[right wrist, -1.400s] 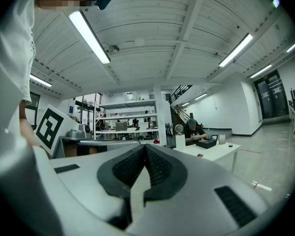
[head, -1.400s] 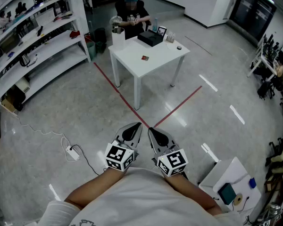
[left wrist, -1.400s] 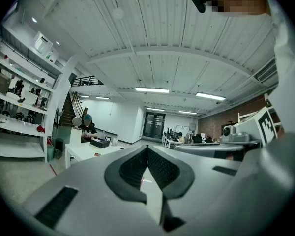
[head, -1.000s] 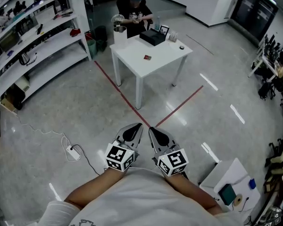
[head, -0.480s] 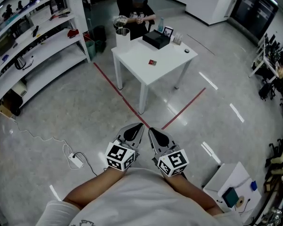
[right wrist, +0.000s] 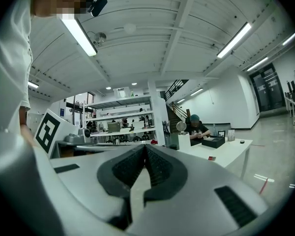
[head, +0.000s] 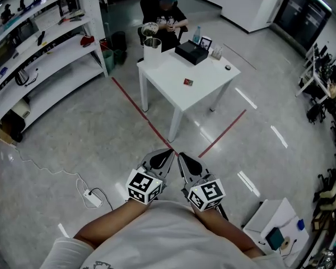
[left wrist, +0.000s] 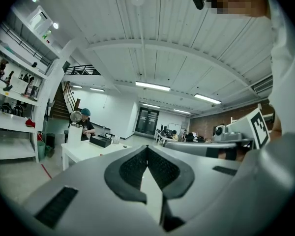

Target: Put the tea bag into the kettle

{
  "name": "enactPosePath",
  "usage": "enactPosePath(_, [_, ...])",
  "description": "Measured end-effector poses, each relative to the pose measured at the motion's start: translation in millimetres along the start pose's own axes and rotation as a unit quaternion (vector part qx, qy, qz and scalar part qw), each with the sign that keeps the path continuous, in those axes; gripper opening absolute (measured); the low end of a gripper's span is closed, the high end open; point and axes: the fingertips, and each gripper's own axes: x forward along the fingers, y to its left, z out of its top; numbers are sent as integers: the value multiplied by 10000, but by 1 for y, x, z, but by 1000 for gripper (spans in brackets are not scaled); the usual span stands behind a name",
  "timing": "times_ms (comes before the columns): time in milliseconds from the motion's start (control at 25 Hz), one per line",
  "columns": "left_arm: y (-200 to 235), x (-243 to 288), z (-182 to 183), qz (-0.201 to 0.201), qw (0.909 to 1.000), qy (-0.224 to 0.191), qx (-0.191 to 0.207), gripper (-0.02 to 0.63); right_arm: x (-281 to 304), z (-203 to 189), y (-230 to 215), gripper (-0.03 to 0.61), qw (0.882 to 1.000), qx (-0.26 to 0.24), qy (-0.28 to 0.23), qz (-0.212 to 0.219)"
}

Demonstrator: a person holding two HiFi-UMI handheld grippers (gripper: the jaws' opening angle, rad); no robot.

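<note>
The white tabletop (head: pixel 213 72) stands well ahead across the floor (head: pixel 89 133). The kettle (head: pixel 150 29) is at its far-left corner and the small red tea bag (head: pixel 188 82) lies alone near the middle. The left hand-held gripper (head: pixel 167 152) and the right hand-held gripper (head: pixel 181 156) are side by side, well short of the tabletop, each with its jaws pressed together on nothing.

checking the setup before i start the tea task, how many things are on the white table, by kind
tall white container with a shiny top: 1
black box: 1
small red packet: 1
small dark round thing: 1
picture frame: 1
bottle: 1
small pale cup: 1
total on the white table: 7 (the far ones are small, so their kinds are rough)
</note>
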Motion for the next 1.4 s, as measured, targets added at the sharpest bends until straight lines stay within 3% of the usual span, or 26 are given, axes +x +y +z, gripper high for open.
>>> enactPosePath(400, [35,-16,-3,88,9998,25,-147,11,33,-3,19,9,9998,69,41,165])
enactPosePath(760, [54,0,-8,235,9994,132,-226,11,53,-6,2,9,9995,175,53,274])
enactPosePath(1160, [79,50,-5,372,9988,206,-228,11,87,3,-48,9,9985,329,44,444])
enactPosePath(1400, [104,103,-12,533,9976,272,-360,11,113,0,-101,9,9974,449,147,536])
